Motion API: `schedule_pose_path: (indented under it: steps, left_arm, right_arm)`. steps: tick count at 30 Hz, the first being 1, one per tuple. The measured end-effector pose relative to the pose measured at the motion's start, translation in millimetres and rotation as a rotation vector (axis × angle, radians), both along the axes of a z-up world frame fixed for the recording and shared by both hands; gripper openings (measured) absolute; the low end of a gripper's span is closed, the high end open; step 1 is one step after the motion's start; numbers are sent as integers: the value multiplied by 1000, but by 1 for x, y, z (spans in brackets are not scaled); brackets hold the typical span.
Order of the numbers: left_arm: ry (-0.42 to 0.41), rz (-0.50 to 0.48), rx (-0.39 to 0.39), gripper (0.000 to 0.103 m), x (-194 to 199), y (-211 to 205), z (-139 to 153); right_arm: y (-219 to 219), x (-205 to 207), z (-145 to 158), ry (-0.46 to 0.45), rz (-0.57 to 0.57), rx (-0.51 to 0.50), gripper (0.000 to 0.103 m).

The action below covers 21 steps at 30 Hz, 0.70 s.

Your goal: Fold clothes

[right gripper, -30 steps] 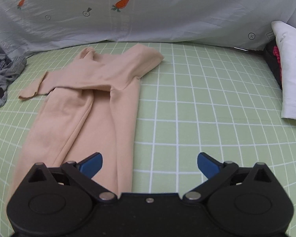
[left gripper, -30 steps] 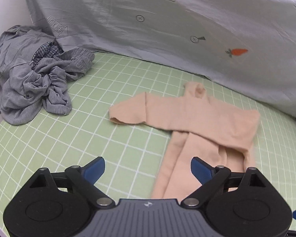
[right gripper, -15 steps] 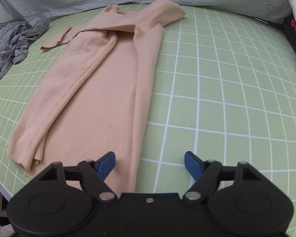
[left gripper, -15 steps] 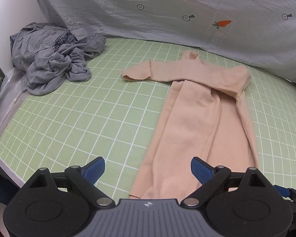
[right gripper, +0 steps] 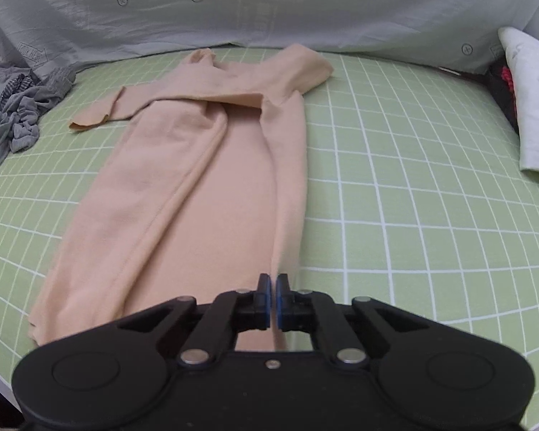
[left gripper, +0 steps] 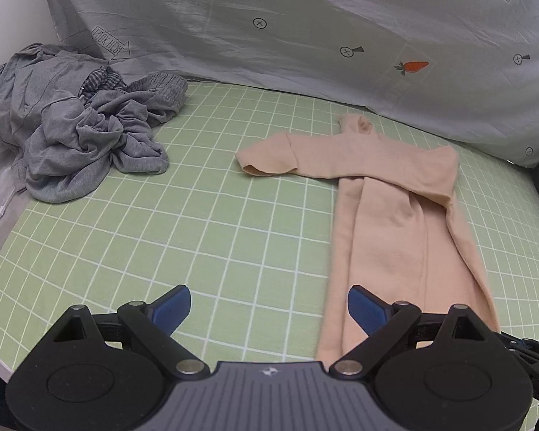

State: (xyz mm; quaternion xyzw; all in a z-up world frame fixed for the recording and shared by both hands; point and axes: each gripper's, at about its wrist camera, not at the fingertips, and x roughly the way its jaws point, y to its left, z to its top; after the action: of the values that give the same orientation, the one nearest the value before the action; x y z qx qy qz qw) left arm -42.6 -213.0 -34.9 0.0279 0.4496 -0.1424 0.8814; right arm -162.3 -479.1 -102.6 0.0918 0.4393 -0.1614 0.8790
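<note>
A long beige garment (right gripper: 183,194) lies flat on the green grid sheet (right gripper: 413,179), its sleeves folded across the chest at the far end. It also shows in the left wrist view (left gripper: 391,215). My right gripper (right gripper: 273,287) is shut on the garment's near right hem edge. My left gripper (left gripper: 269,305) is open and empty, low over the sheet, with its right finger (left gripper: 366,309) over the garment's near left hem corner.
A pile of grey clothes (left gripper: 72,133) lies at the far left of the bed; it also shows in the right wrist view (right gripper: 14,115). A grey carrot-print sheet (left gripper: 305,36) hangs behind. A white cloth (right gripper: 531,107) and dark items sit at the right edge.
My right gripper closed from wide open onto the garment's hem edge. Both grippers pulled back from the sleeves toward the near hem. The left gripper stayed open.
</note>
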Motion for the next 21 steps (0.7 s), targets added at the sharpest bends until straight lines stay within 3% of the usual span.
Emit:
schedule_pose_path:
  steps: [4, 8, 12, 15, 18, 21]
  left_arm:
    - [-12, -20, -27, 94, 24, 25, 3]
    - [0, -63, -21, 94, 40, 42, -3]
    - [21, -99, -20, 94, 45, 55, -9]
    - [28, -106, -24, 94, 48, 61, -11]
    - [35, -100, -37, 94, 49, 64, -11]
    - [46, -97, -44, 94, 49, 62, -12]
  right_arm:
    - [36, 16, 14, -82, -12, 26, 3]
    - [61, 41, -3, -66, -43, 79, 4]
    - [74, 46, -32, -18, -91, 133, 15]
    - [78, 37, -25, -26, -129, 153, 34]
    - [74, 22, -12, -88, -195, 165, 39]
    - [67, 18, -14, -55, -221, 166, 43]
